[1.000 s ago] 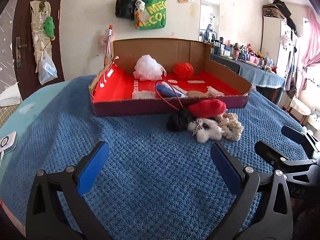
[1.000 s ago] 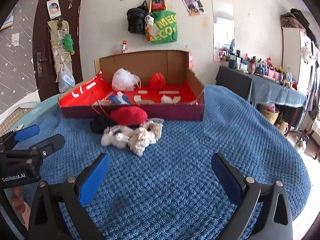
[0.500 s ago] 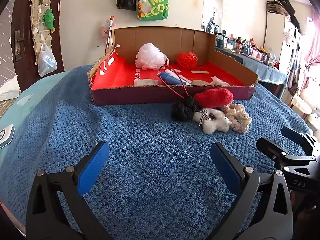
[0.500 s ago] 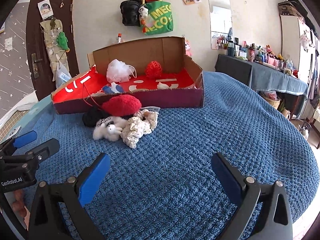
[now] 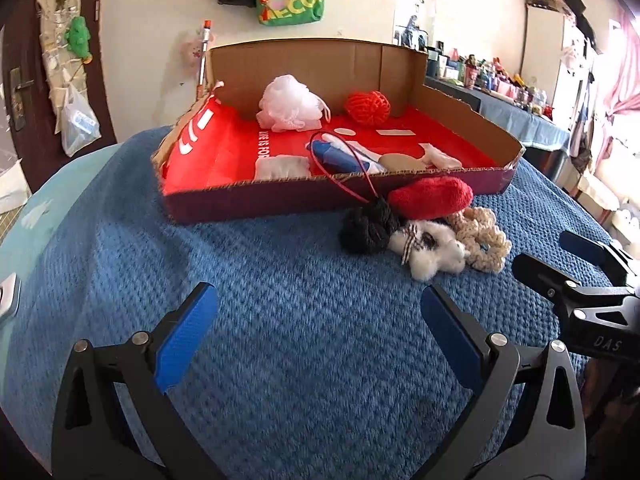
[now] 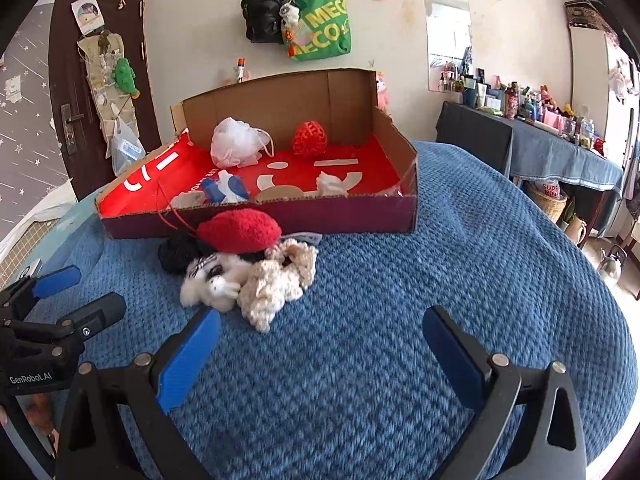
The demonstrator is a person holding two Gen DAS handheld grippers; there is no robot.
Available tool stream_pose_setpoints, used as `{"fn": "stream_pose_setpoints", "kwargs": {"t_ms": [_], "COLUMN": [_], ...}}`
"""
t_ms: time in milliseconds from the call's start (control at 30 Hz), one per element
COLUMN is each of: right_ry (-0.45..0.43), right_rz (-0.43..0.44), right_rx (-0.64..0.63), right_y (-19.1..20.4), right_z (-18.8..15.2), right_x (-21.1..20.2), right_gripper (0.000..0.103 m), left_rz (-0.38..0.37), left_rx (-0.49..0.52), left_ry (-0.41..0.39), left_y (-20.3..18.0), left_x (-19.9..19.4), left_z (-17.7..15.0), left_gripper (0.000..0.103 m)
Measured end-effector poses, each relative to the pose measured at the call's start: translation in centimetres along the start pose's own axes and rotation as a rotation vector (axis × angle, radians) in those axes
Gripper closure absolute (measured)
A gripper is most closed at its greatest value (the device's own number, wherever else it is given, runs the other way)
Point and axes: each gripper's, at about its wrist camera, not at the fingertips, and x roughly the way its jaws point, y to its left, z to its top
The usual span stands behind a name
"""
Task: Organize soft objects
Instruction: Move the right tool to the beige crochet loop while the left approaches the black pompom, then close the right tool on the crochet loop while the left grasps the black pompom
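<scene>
A small heap of soft things lies on the blue blanket just in front of the cardboard box [image 5: 280, 200] [image 6: 352, 216]: a red knitted piece [image 5: 432, 197] [image 6: 240, 230], a black yarn ball [image 5: 366, 232] [image 6: 176, 254], a white fluffy toy [image 5: 430, 254] [image 6: 208, 288] and a cream crocheted piece [image 5: 482, 240] [image 6: 276, 280]. Inside the box sit a white mesh puff [image 5: 288, 104] [image 6: 234, 142] and a red yarn ball [image 5: 368, 107] [image 6: 309, 139]. My left gripper [image 5: 316, 336] and right gripper [image 6: 320, 344] both stand open and empty, short of the heap.
The blue blanket [image 5: 280, 340] covers a round surface that drops off at the right [image 6: 580, 280]. A blue-and-white item with a red cord [image 5: 340, 158] lies in the box. A cluttered side table [image 6: 560, 148] stands at the far right. Bags hang on the wall [image 6: 316, 28].
Both grippers have moved forward toward the heap and the box, which now look larger. Both stay open; nothing was picked up.
</scene>
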Motion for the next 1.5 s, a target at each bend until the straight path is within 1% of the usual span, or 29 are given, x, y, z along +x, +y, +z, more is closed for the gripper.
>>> {"fn": "stream_pose_setpoints", "kwargs": {"t_ms": [167, 233, 267, 300, 333, 400, 467, 533, 567, 633, 667, 700, 733, 767, 800, 833, 900, 1033, 1100, 1200, 1500], "right_ry": [0.052, 0.085, 0.1, 0.112, 0.126, 0.156, 0.19, 0.202, 0.204, 0.214, 0.22, 0.222, 0.218, 0.211, 0.206, 0.196, 0.185, 0.144, 0.132, 0.121, 0.098], "right_rz": [0.015, 0.034, 0.046, 0.048, 0.047, 0.051, 0.084, 0.102, 0.115, 0.147, 0.169, 0.188, 0.216, 0.225, 0.227, 0.238, 0.239, 0.231, 0.231, 0.227, 0.226], "right_rx": [-0.011, -0.006, -0.001, -0.001, -0.005, -0.006, 0.006, 0.008, 0.007, -0.001, -0.007, -0.018, -0.033, -0.039, -0.044, -0.043, -0.037, -0.009, -0.006, -0.01, -0.009], "right_y": [-0.1, -0.2, -0.2, -0.3, -0.3, -0.3, -0.4, -0.4, -0.4, -0.2, 0.0, 0.1, 0.4, 0.6, 0.7, 0.6, 0.3, -0.8, -1.0, -1.0, -1.2], "right_z": [1.8, 2.4, 2.6, 2.7, 2.9, 3.0, 3.0, 3.0, 3.0, 3.1, 3.1, 3.0, 3.0, 3.0, 3.0, 3.0, 3.1, 3.6, 3.9, 4.2, 4.4], "right_x": [1.4, 2.2, 2.5, 2.8, 3.2, 4.0, 4.8, 5.2, 5.3, 5.6, 5.8, 5.9, 5.8, 5.6, 5.5, 5.1, 4.5, 2.9, 2.3, 2.1, 1.1], "right_gripper": [0.0, 0.0, 0.001, 0.005, 0.008, 0.017, 0.022, 0.023, 0.025, 0.035, 0.044, 0.059, 0.067, 0.07, 0.075, 0.077, 0.084, 0.085, 0.086, 0.086, 0.086], "left_rz": [-0.035, -0.048, -0.054, -0.062, -0.074, -0.103, -0.136, -0.17, -0.181, -0.205, -0.222, -0.242, -0.272, -0.283, -0.282, -0.285, -0.295, -0.27, -0.269, -0.246, -0.233], "left_rx": [0.028, 0.048, 0.057, 0.062, 0.066, 0.062, 0.046, 0.034, 0.032, 0.035, 0.039, 0.038, 0.034, 0.031, 0.034, 0.035, 0.03, 0.05, 0.058, 0.071, 0.065], "left_ry": [0.026, 0.04, 0.046, 0.056, 0.074, 0.114, 0.148, 0.176, 0.181, 0.181, 0.184, 0.187, 0.196, 0.201, 0.196, 0.192, 0.186, 0.137, 0.123, 0.105, 0.098], "left_y": [-0.1, -0.3, -0.3, -0.3, -0.3, -0.1, 0.0, 0.0, -0.1, -0.5, -0.7, -0.8, -0.9, -1.0, -1.0, -1.0, -0.7, -0.3, -0.2, -0.1, 0.7], "left_x": [1.4, 2.1, 2.5, 2.9, 3.4, 4.4, 5.4, 6.2, 6.5, 7.0, 7.2, 7.3, 7.5, 7.6, 7.5, 7.3, 6.6, 4.5, 3.9, 3.4, 3.0], "left_z": [1.9, 2.4, 2.7, 3.0, 3.2, 3.5, 3.7, 3.9, 4.1, 4.4, 4.6, 4.7, 4.7, 4.8, 4.8, 4.8, 4.8, 4.9, 5.0, 5.1, 5.0], "left_gripper": [0.0, 0.003, 0.008, 0.014, 0.017, 0.031, 0.038, 0.039, 0.04, 0.048, 0.06, 0.072, 0.072, 0.072, 0.073, 0.073, 0.073, 0.073, 0.073, 0.073, 0.073]}}
